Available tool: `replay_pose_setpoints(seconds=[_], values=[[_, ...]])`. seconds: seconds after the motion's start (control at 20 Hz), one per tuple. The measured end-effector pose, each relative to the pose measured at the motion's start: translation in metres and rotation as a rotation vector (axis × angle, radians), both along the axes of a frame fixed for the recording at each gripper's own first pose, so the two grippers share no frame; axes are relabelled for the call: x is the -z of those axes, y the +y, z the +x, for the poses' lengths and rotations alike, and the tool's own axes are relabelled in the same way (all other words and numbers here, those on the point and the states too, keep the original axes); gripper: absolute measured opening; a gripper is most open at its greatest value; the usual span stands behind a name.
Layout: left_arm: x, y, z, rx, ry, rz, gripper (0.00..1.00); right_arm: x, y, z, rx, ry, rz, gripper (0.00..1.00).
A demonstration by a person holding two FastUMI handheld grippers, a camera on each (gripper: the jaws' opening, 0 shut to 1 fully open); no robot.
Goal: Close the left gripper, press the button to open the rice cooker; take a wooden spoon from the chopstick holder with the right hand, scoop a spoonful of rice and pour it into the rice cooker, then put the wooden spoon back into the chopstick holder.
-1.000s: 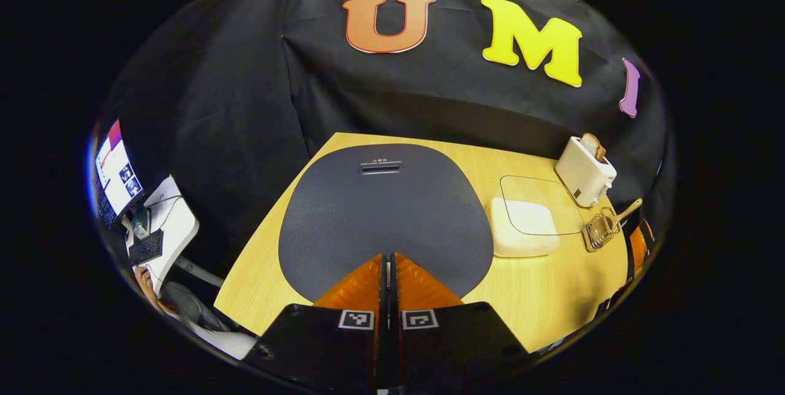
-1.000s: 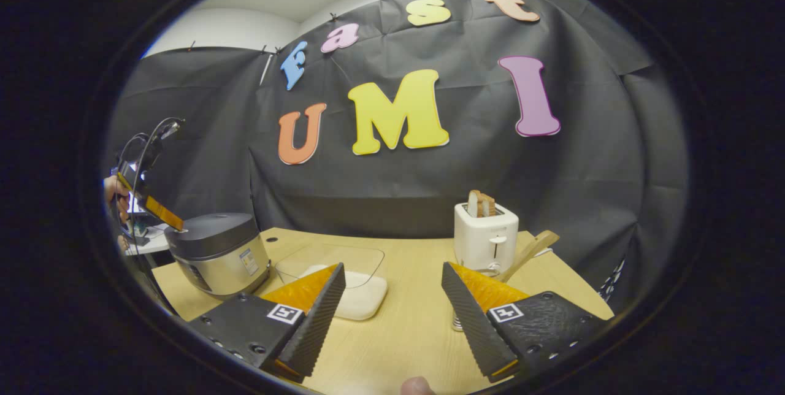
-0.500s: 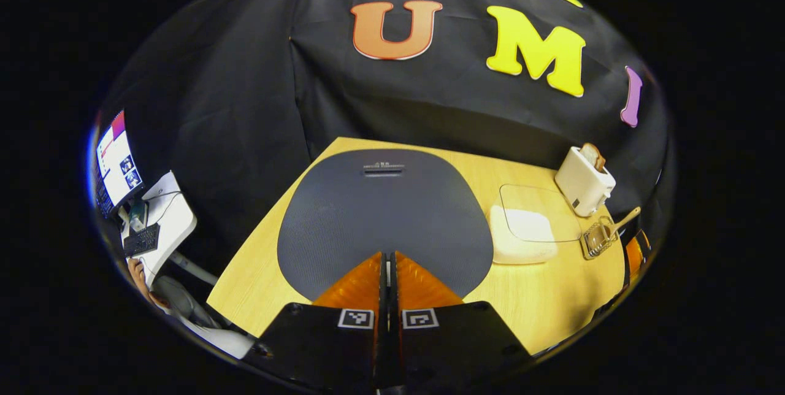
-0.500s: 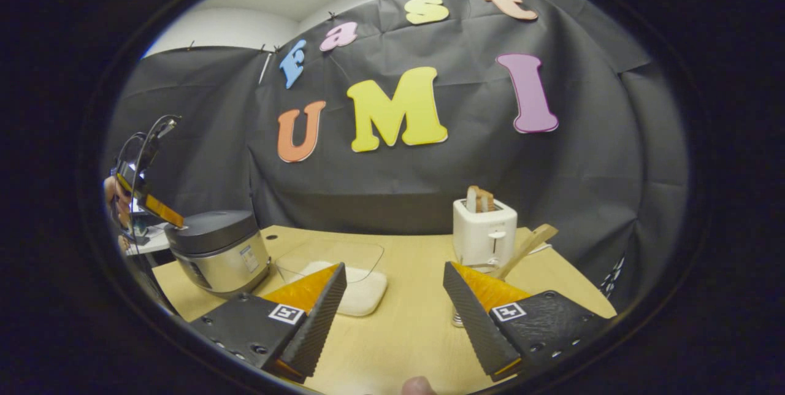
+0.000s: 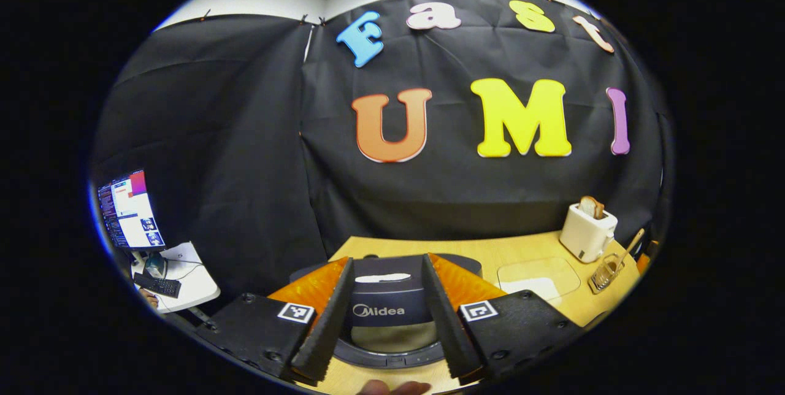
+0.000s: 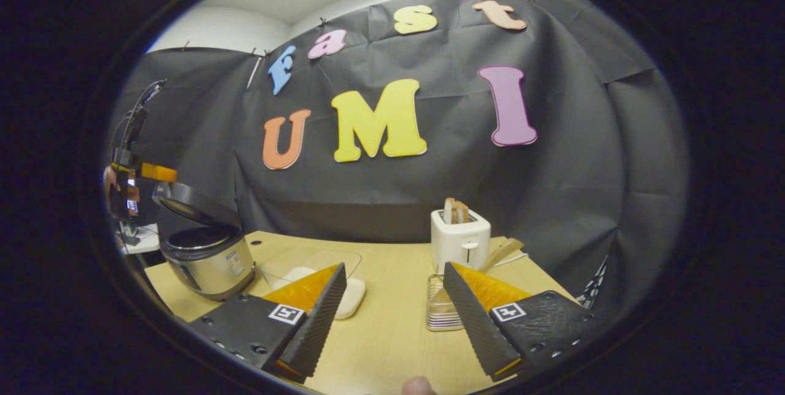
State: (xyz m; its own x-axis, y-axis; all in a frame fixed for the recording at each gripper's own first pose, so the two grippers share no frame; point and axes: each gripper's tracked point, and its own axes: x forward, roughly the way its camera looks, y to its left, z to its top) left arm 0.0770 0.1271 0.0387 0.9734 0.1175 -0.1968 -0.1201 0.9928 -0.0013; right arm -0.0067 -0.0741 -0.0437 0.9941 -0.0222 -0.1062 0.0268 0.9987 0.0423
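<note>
The rice cooker (image 6: 208, 257) stands at the table's left end with its dark lid (image 6: 195, 203) sprung up at a slant. In the left gripper view the raised lid (image 5: 383, 297) faces me. My left gripper (image 5: 386, 260) is open just in front of it, touching nothing, and also appears above the cooker (image 6: 144, 170). The wooden spoon (image 6: 501, 253) leans in the wire chopstick holder (image 6: 443, 310) beside the toaster. My right gripper (image 6: 394, 267) is open and empty, close to the holder. White rice lies in a clear container (image 6: 310, 269) between cooker and holder.
A white toaster (image 6: 460, 237) with bread slices stands behind the holder near the booth's back wall. Left of the table, a small desk with a monitor (image 5: 129, 208) and a keyboard. The wooden table (image 6: 392, 333) runs forward between my right fingers.
The left gripper went from shut on top of the lid to open, and has lifted and tilted back. The cooker lid popped up. The right gripper moved closer to the chopstick holder.
</note>
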Motion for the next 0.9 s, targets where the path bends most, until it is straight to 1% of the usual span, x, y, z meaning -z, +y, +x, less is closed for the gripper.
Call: replay_pose_setpoints(seconds=[0.05,0.1,0.2,0.25,0.3,0.4,0.6,0.75,0.9], values=[[-0.008,0.001,0.001,-0.004,-0.033,-0.006,0.85,0.0,-0.004,-0.002,0.008,-0.001,0.002,0.95],[-0.013,0.002,0.002,0.0,-0.061,-0.012,0.86,0.0,-0.009,-0.003,0.018,-0.001,0.001,0.95],[-0.019,-0.004,0.0,0.023,-0.087,-0.026,0.98,0.0,-0.019,-0.004,0.042,-0.001,-0.001,0.95],[-0.019,-0.008,-0.001,0.047,-0.086,-0.029,0.91,0.002,-0.022,-0.005,0.049,0.003,0.002,0.95],[-0.017,-0.013,-0.004,0.059,-0.088,-0.031,0.98,0.005,-0.026,-0.004,0.057,0.01,0.004,0.95],[-0.016,-0.016,-0.008,0.068,-0.104,-0.035,1.0,0.012,-0.034,-0.003,0.075,0.03,-0.001,0.95],[-0.006,-0.032,-0.018,0.102,-0.12,-0.041,0.98,0.02,-0.048,-0.004,0.099,0.05,0.003,0.95],[0.012,-0.05,-0.031,0.135,-0.108,-0.081,0.99,0.033,-0.059,0.003,0.117,0.083,0.017,0.95],[0.032,-0.063,-0.039,0.146,-0.095,-0.084,0.98,0.048,-0.073,0.015,0.139,0.118,0.036,0.95]])
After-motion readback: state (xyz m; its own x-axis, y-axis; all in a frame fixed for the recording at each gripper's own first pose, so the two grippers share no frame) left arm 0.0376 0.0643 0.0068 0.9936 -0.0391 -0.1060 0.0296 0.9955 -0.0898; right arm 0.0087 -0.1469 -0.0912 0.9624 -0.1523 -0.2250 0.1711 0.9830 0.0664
